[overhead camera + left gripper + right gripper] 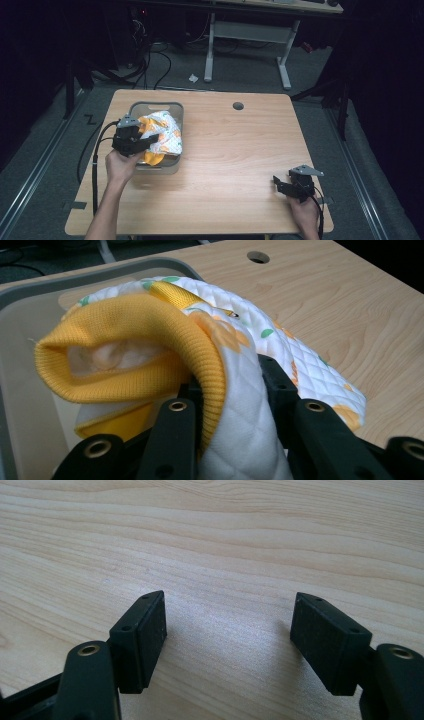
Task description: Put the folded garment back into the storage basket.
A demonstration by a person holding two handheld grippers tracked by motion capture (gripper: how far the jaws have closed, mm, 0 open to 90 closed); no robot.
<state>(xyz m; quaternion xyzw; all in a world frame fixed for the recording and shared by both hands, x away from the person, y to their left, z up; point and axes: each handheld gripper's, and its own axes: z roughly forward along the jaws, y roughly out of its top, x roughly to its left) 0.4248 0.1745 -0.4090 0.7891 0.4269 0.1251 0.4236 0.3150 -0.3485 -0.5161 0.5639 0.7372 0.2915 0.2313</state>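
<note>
**Left gripper pinches quilted cloth over the grey bin**

Left gripper (150, 138), held in the person's left hand (120, 165), has its black jaws pressed onto a fold of quilted cloth (162, 132); in the left gripper view the fabric (240, 405) is squeezed between the two jaws and bulges out above them. That cloth is white with orange and green prints and has a yellow ribbed edge (125, 325) that curls into a loop. It sits over and partly inside a grey bin (155, 106) on the left part of the wooden table (240, 150), and one corner of it hangs past the bin's right rim. A round cable hole (238, 106) lies in the tabletop well beyond the bin.

Near the table's right front corner, the right gripper (280, 184) rests low in the person's right hand (305, 212). Its jaws stand spread wide over bare wood, with nothing between the pads (150, 630)
</note>
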